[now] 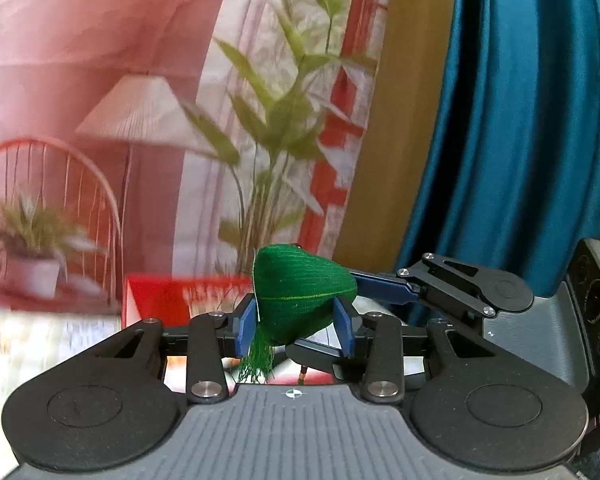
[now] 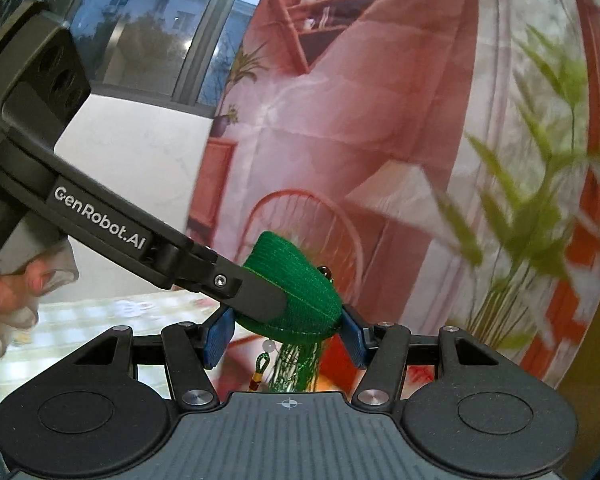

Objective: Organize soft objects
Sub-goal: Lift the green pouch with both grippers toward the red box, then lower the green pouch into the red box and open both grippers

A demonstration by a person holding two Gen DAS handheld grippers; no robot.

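You are holding the green soft pouch [image 1: 300, 292] aloft between both tools at once, so the coming move is turning on which one lets go. In the left wrist view the left gripper [image 1: 296, 330] is pinching the pouch straight ahead of it, one blue pad pressing on each flank. The pouch's widest span is running across the jaws and its green tassel [image 1: 256, 364] is hanging down toward the palm. The right gripper [image 1: 384, 290] is reaching in from the right and slightly beyond, one blue finger touching the pouch's far right side.

In the right wrist view the same pouch [image 2: 296, 292] is sitting dead ahead in the right gripper [image 2: 286, 340], its pads closing on both flanks, while the left gripper [image 2: 256, 298] is coming in from the upper left and one dark finger is covering the pouch's near left face. A white bead [image 2: 269, 346] and a small green loop [image 2: 262, 362] are dangling beside the tassel [image 2: 298, 366].

Neither tool is nearer; both are touching. Judging from this, the crossed fingers are the main obstruction, and the tassel could snag as you are separating them. A red box [image 1: 160, 300] is lying below and to the left, with the printed backdrop [image 1: 100, 80] and teal curtain [image 1: 520, 120] well beyond.
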